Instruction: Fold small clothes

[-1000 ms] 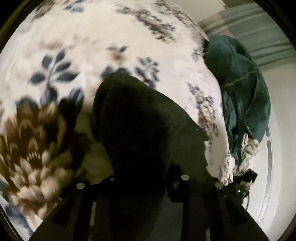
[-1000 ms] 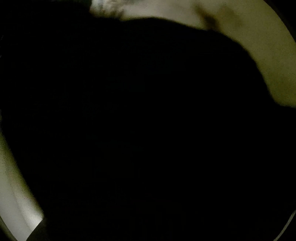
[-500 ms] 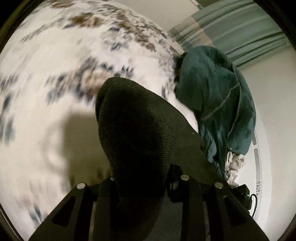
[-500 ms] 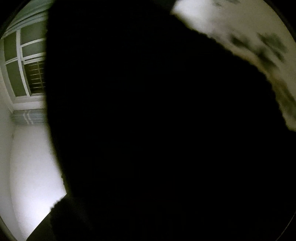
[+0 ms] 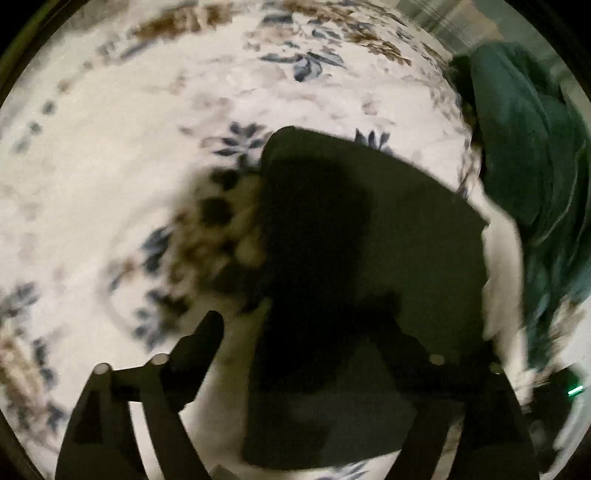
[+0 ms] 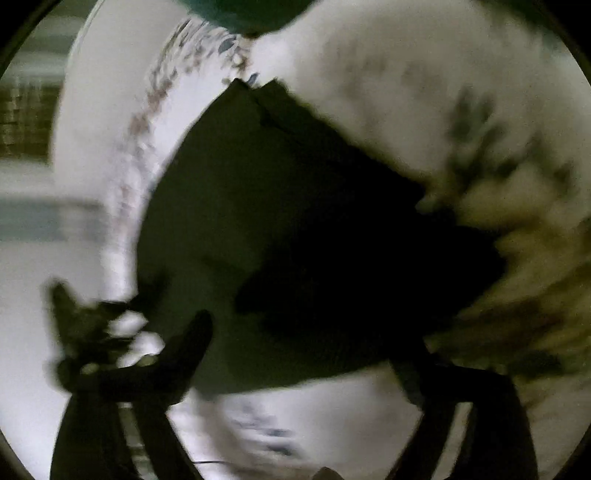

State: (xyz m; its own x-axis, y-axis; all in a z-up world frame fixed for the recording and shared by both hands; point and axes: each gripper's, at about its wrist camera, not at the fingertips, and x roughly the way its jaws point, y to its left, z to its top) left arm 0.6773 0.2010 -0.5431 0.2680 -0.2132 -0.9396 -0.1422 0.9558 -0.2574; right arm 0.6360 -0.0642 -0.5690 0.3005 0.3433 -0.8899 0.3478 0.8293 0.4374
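A small dark garment (image 5: 388, 236) lies flat on the floral bedspread (image 5: 110, 184), folded into a rough rectangle. My left gripper (image 5: 299, 325) is open just above its near edge, with the left finger (image 5: 199, 343) over the bedspread and the right finger over the cloth. In the right wrist view the same dark garment (image 6: 258, 221) lies spread on the bedspread (image 6: 406, 92). My right gripper (image 6: 306, 339) is open over its near edge and holds nothing. Both views are blurred by motion.
A teal garment (image 5: 524, 155) lies bunched at the bed's far right edge; it also shows at the top of the right wrist view (image 6: 243, 14). A white floor (image 6: 29, 277) and a window lie beyond the bed's edge.
Both grippers have opened and let go of the dark garment. It hung from the left fingers and filled the right view; now it lies flat on the bed.
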